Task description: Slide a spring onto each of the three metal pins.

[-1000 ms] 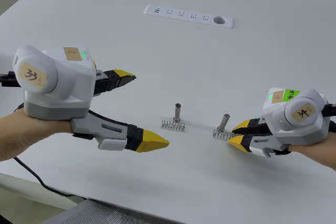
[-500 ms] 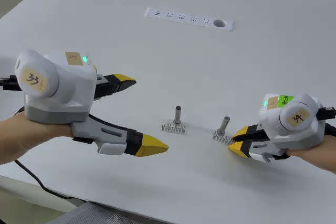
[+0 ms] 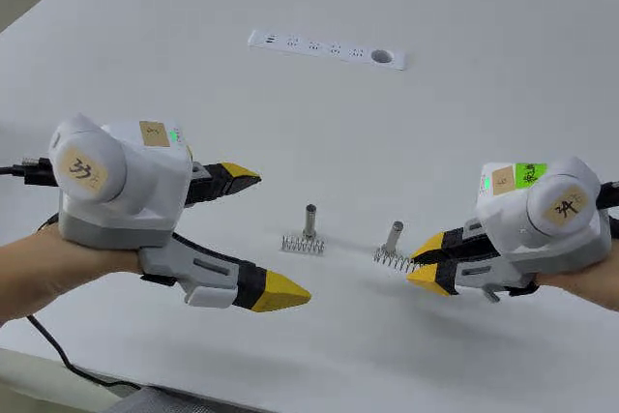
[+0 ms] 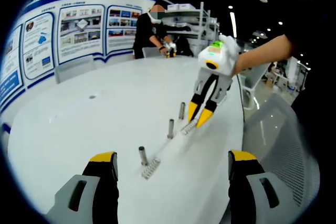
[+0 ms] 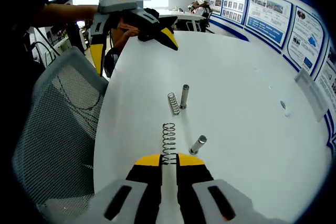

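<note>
Two short metal pins (image 3: pixel 310 218) (image 3: pixel 393 236) stand upright on the white table (image 3: pixel 406 132). A third pin (image 4: pixel 181 110) stands beyond them, next to the right gripper's fingers (image 4: pixel 193 109). One spring (image 3: pixel 302 245) lies flat at the foot of the left pin. My right gripper (image 3: pixel 423 261) is shut on the end of a second spring (image 3: pixel 391 258), which sticks out toward the base of the nearer pin (image 5: pixel 198 144). The held spring (image 5: pixel 168 141) points straight ahead from the right gripper (image 5: pixel 169 160). My left gripper (image 3: pixel 264 234) hovers wide open, left of the pins, with nothing between its fingers.
A white power strip (image 3: pixel 324 47) lies at the far side of the table. A black cable (image 3: pixel 48 350) runs off the front left edge. A mesh chair (image 5: pixel 58 129) stands by the table edge, and people (image 4: pixel 152 30) are in the background.
The head camera has shifted. My right gripper has edged left with the spring's end in its jaws and has rolled slightly. The left gripper stays open in much the same place.
</note>
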`<action>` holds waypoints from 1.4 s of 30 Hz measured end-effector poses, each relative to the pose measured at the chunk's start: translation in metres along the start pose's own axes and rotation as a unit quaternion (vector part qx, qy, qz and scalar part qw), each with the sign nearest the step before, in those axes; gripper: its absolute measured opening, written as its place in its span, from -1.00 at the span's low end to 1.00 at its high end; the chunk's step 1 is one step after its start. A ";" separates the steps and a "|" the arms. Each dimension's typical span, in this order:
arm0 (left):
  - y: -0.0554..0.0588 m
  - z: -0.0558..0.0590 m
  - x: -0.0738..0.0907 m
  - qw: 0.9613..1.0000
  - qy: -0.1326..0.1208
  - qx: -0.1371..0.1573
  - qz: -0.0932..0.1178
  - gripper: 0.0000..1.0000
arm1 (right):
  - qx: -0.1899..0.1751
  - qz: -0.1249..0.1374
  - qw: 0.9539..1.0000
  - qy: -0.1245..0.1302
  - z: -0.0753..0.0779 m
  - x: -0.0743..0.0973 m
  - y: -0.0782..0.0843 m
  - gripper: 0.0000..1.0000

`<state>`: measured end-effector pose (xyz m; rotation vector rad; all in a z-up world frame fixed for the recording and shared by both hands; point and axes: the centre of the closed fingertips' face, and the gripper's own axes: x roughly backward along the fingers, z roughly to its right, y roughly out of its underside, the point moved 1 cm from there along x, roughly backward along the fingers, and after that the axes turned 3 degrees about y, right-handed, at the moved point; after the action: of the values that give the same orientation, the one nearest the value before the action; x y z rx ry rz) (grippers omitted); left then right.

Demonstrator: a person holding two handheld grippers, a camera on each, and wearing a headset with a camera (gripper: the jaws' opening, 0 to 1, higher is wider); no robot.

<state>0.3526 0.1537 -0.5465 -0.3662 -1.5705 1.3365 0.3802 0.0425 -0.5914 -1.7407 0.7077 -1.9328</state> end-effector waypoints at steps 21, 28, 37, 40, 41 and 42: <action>-0.022 0.036 -0.018 0.996 0.075 -0.053 0.020 -0.09 | 0.104 0.019 0.994 -0.026 -0.036 0.027 -0.064 -0.79; -0.022 0.044 -0.018 0.994 0.089 -0.059 0.021 -0.31 | 0.108 0.019 0.993 -0.034 -0.043 0.026 -0.065 -0.79; -0.028 0.054 -0.020 0.991 0.109 -0.070 0.032 -0.52 | 0.114 0.023 0.992 -0.038 -0.047 0.026 -0.066 -0.79; -0.027 0.055 -0.021 0.991 0.112 -0.072 0.029 -0.60 | 0.115 0.024 0.992 -0.040 -0.048 0.027 -0.066 -0.79; -0.027 0.055 -0.021 0.991 0.113 -0.072 0.030 -0.63 | 0.115 0.025 0.992 -0.040 -0.048 0.027 -0.066 -0.79; -0.027 0.056 -0.021 0.990 0.114 -0.072 0.029 -0.66 | 0.115 0.024 0.992 -0.040 -0.048 0.027 -0.066 -0.79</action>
<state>0.3266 0.0971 -0.5266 -0.6364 -1.4775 1.1820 0.3301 0.0802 -0.5324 -1.6335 0.4726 -1.8208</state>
